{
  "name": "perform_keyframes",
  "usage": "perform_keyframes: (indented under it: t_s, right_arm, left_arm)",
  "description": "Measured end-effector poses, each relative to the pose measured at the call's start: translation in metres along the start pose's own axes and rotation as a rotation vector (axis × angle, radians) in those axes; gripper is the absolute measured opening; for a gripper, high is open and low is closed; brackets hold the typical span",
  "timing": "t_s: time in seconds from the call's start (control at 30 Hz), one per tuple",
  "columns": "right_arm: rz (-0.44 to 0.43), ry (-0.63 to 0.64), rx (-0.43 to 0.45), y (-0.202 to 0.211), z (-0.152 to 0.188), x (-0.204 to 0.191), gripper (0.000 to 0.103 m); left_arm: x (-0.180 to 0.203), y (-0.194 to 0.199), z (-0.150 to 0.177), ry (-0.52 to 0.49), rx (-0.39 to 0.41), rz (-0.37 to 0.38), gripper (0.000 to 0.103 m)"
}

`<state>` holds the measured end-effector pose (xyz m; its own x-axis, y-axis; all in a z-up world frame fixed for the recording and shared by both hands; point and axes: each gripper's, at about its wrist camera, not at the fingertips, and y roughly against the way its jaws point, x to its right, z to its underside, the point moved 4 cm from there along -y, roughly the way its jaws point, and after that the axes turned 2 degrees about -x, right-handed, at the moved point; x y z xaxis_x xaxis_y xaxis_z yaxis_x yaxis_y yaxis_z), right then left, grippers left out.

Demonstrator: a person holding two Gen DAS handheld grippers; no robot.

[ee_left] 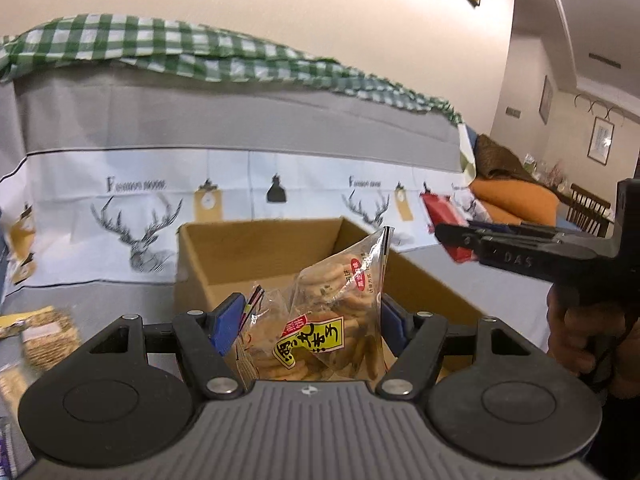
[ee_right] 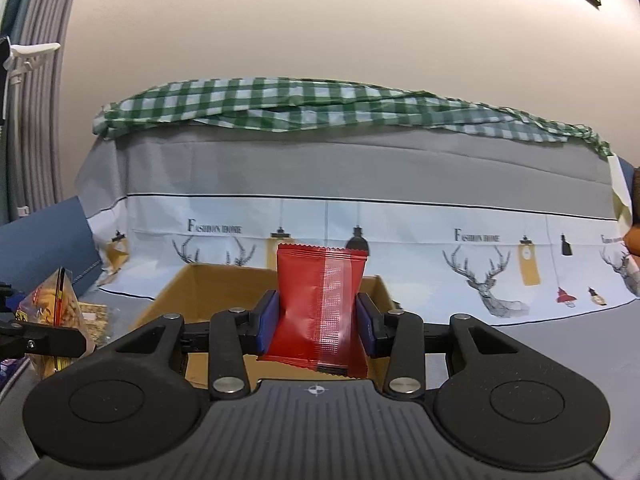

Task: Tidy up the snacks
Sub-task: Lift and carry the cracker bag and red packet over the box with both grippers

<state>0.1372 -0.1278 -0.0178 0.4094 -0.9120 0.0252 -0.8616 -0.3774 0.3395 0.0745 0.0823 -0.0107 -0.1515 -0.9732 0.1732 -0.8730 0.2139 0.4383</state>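
Note:
My left gripper [ee_left: 312, 320] is shut on a clear bag of biscuits [ee_left: 332, 320] with a yellow label, held just in front of an open cardboard box [ee_left: 224, 264]. My right gripper [ee_right: 316, 318] is shut on a red snack packet [ee_right: 320, 304], upright between the blue pads, in front of the same cardboard box [ee_right: 176, 292]. In the left wrist view the right gripper [ee_left: 456, 236] comes in from the right with the red packet [ee_left: 444, 220], a hand [ee_left: 580, 332] behind it. The right wrist view shows the biscuit bag [ee_right: 56, 312] at far left.
A grey cloth with deer prints [ee_left: 132, 232] covers the surface and the sofa back behind the box. Other snack packs [ee_left: 44, 340] lie on the cloth to the left. A green checked cloth [ee_right: 320, 104] lies along the top. A blue cushion [ee_right: 40, 240] sits at left.

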Motion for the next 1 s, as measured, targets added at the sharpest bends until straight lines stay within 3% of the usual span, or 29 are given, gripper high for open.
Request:
perform_keyframes:
  t_s: [0.3,0.5,1.0]
  right_arm:
    - [0.03,0.004,-0.002,0.001,0.0,0.006,0.043]
    - [0.044,0.022,-0.003,-0.001,0.001,0.006,0.043]
    - [0.074,0.031,-0.017,-0.01,0.003,-0.001,0.043]
  left_arm:
    - [0.024,-0.024,-0.013,0.053,0.046,-0.014,0.075]
    - [0.033,-0.035,-0.011,0.0,0.037,-0.019,0.075]
    - [0.05,-0.051,-0.01,-0.008,0.04,0.017,0.075]
